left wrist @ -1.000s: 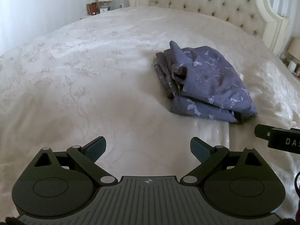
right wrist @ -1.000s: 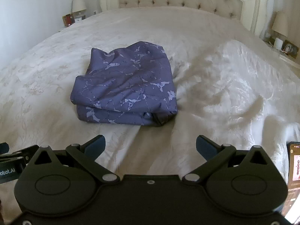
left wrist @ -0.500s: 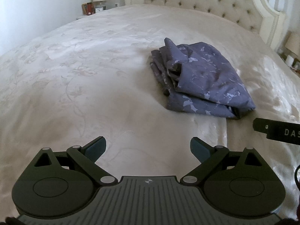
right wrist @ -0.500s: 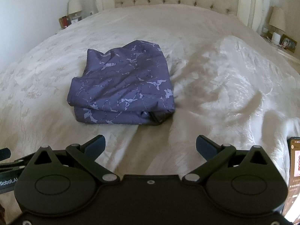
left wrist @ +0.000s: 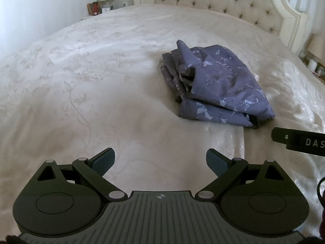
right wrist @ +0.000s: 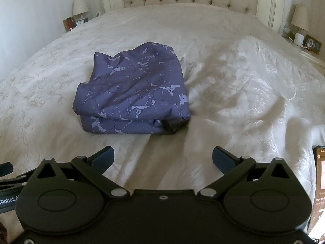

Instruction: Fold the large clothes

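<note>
Two grippers hover over cream bedspread (right wrist: 243,77), jaws wide, holding nothing: left gripper (left wrist: 160,160), right gripper (right wrist: 162,159). Folded purple patterned garment (right wrist: 132,93) lies mid-bed, ahead, well clear of both.

White letters "DAS", cut off by frame edge, on black body of right gripper (left wrist: 302,142), seen at right edge of left wrist view. White letters "Robot.A", cut off both ends, on black body of left gripper (right wrist: 8,200), at left edge of right wrist view. Phone screen (right wrist: 319,185) at right edge: text too small to read.
</note>
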